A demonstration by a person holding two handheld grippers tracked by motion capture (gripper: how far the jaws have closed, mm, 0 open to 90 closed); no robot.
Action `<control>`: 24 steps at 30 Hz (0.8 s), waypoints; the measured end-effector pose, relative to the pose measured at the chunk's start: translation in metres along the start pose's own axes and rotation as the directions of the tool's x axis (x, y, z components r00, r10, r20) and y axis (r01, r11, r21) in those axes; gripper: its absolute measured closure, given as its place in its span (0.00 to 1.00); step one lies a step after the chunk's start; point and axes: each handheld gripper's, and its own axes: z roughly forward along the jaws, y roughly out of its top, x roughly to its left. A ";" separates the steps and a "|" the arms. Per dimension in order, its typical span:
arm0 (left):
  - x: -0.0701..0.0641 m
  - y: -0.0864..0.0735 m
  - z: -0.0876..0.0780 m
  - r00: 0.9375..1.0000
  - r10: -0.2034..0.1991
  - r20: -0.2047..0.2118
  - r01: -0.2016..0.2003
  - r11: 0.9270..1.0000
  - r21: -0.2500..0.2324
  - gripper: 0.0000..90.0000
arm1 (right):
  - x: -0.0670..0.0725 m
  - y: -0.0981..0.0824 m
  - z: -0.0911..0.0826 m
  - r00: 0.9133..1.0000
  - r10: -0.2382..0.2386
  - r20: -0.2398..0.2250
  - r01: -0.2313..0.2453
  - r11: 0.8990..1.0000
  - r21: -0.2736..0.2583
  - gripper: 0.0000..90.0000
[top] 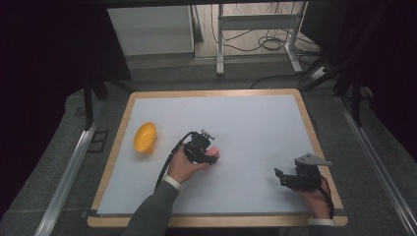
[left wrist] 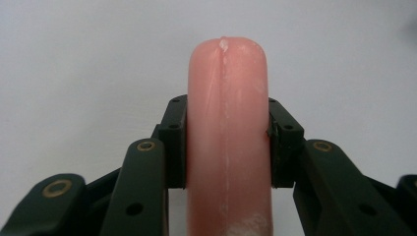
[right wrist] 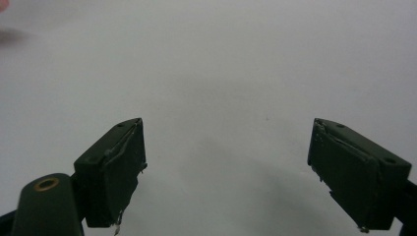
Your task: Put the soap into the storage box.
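Two fingers (left wrist: 173,142) clamp pink sausage (left wrist: 227,132); no writing legible.

The desk (top: 295,105) has a pale wooden rim framing a flat, light grey-white sheet that covers nearly the whole top (only a narrow strip of wood shows along each edge). Lying directly on the sheet near its left side is a yellow bowl-shaped object (top: 145,137), tipped onto its side with the hollow facing outward toward the left rim. The sheet itself looks smooth and matte, without marks or creases.
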 end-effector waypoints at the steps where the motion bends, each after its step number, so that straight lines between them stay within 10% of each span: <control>1: 0.001 0.000 -0.001 1.000 -0.004 -0.002 0.004 1.000 -0.001 0.67 | 0.000 0.000 0.000 1.000 0.001 -0.004 -0.001 1.000 0.003 0.16; 24: 0.025 -0.015 -0.023 0.998 -0.048 -0.037 0.047 0.998 -0.034 0.67 | 0.000 -0.001 0.002 1.000 -0.003 0.007 0.003 1.000 0.014 0.16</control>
